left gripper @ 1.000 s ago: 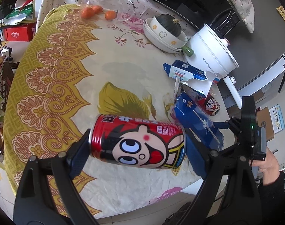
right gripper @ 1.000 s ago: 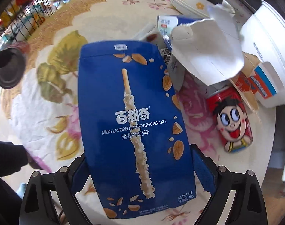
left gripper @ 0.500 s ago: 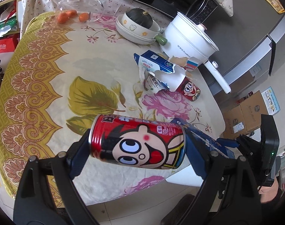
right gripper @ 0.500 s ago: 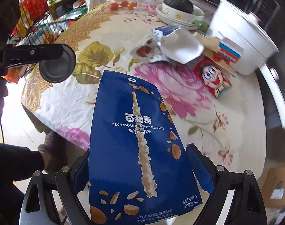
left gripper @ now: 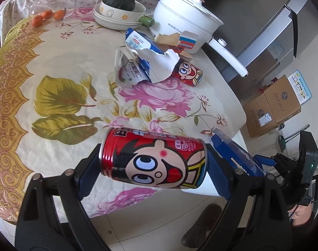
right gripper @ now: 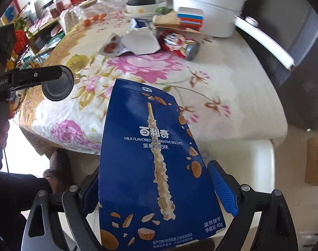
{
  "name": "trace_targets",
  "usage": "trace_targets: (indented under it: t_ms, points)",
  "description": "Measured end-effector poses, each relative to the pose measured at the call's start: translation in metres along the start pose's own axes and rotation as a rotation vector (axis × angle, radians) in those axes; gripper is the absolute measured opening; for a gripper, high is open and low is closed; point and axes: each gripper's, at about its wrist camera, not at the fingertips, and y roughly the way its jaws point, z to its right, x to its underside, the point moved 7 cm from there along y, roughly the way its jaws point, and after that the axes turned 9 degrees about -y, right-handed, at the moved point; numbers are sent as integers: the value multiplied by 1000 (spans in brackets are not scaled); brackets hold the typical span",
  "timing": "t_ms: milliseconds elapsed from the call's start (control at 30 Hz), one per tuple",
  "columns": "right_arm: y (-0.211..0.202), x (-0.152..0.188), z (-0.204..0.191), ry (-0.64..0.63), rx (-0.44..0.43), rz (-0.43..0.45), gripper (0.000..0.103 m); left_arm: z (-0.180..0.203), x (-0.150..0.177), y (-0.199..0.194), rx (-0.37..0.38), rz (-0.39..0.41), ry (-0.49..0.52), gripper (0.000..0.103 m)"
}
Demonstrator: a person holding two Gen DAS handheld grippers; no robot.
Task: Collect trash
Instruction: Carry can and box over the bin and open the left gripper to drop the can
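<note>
Left wrist view: the left gripper point(left gripper: 153, 164) clamps a red cartoon-faced drink can point(left gripper: 153, 160) sideways between its blue pads, raised over the near edge of the floral-clothed table point(left gripper: 54, 67); farther back lie a torn blue-and-white carton point(left gripper: 150, 48) and a second red cartoon can point(left gripper: 188, 73), touching; beyond stands a white electric pot point(left gripper: 184, 21). Right wrist view: the right gripper point(right gripper: 157, 190) grips a flat blue biscuit box point(right gripper: 152, 167) past the table's edge.
</note>
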Motion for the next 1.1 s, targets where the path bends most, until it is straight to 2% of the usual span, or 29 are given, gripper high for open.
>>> trace_targets:
  t_ms: [533, 900, 1100]
  points:
    - [-13, 99, 101, 230, 95, -78, 94, 117, 47, 65, 69, -113, 186, 91]
    - [-21, 147, 145, 323, 133, -109, 94, 186, 85, 112, 113, -178, 300, 91]
    - [-25, 160, 162, 348, 147, -114, 94, 208, 99, 130, 121, -189, 367, 91]
